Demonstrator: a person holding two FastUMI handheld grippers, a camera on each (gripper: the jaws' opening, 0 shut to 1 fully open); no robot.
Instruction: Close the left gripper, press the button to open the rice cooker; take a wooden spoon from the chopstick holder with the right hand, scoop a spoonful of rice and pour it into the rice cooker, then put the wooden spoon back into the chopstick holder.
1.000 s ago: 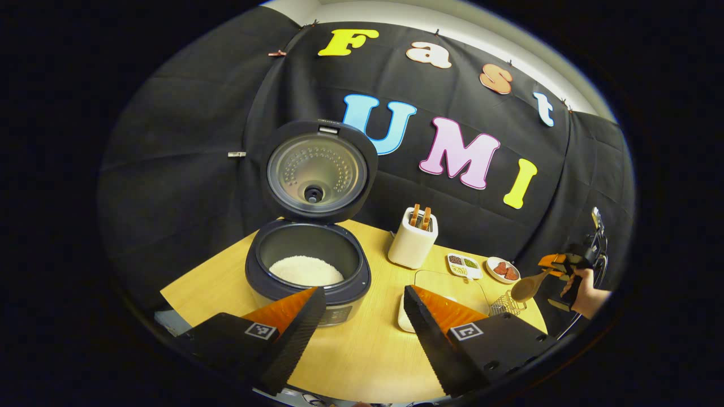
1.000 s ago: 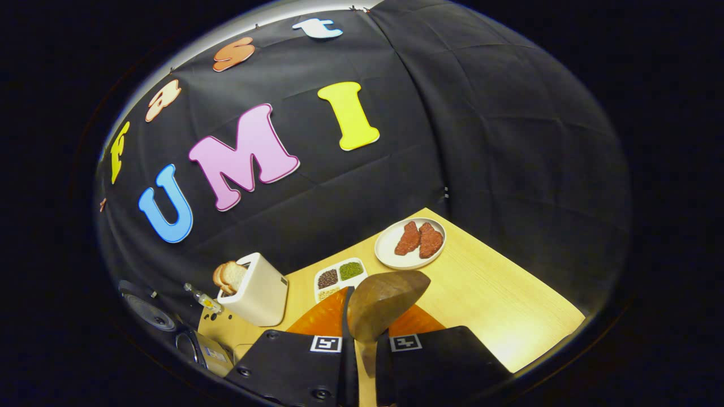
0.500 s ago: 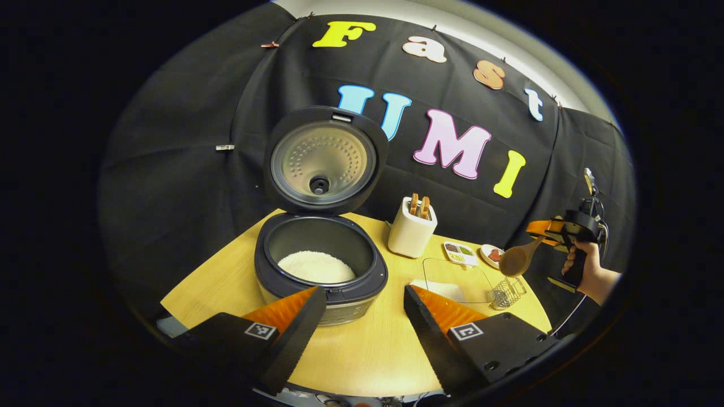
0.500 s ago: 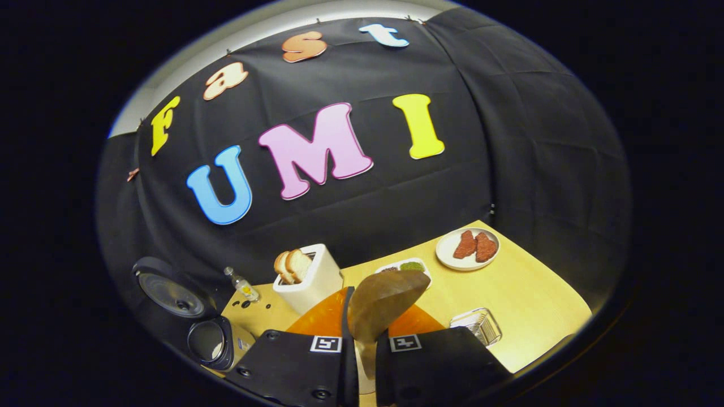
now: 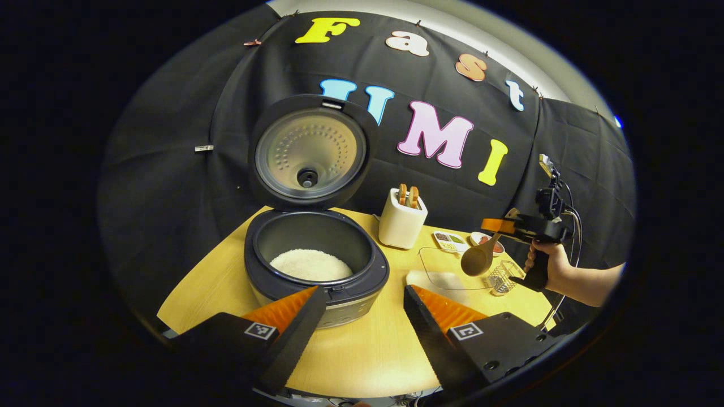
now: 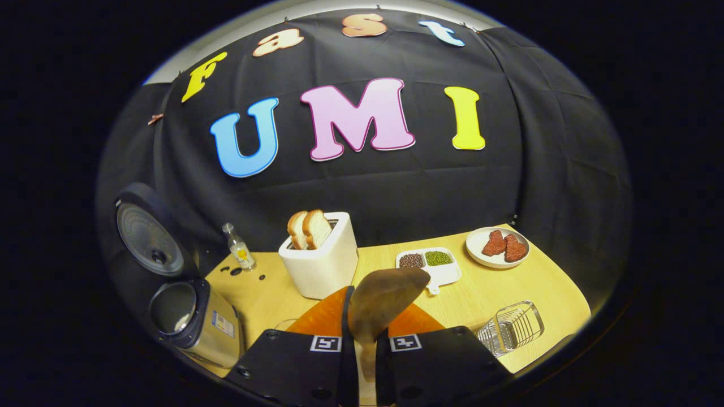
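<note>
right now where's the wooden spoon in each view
Left gripper view: the brown wooden spoon is at far right, held by the right gripper above the wire chopstick holder.
Right gripper view: the spoon's bowl rises at bottom centre, its handle clamped between the gripper's own fingers.
Shared landmark: the white toaster with bread slices.

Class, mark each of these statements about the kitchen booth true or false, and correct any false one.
1. The rice cooker has its lid up. True.
2. The right gripper is empty. False: it is shut on the wooden spoon.
3. The toaster holds two slices of bread. True.
4. The wire holder has the spoon in it. False: the spoon is in the gripper.
5. The left gripper is shut. False: its fingers stand apart.
</note>
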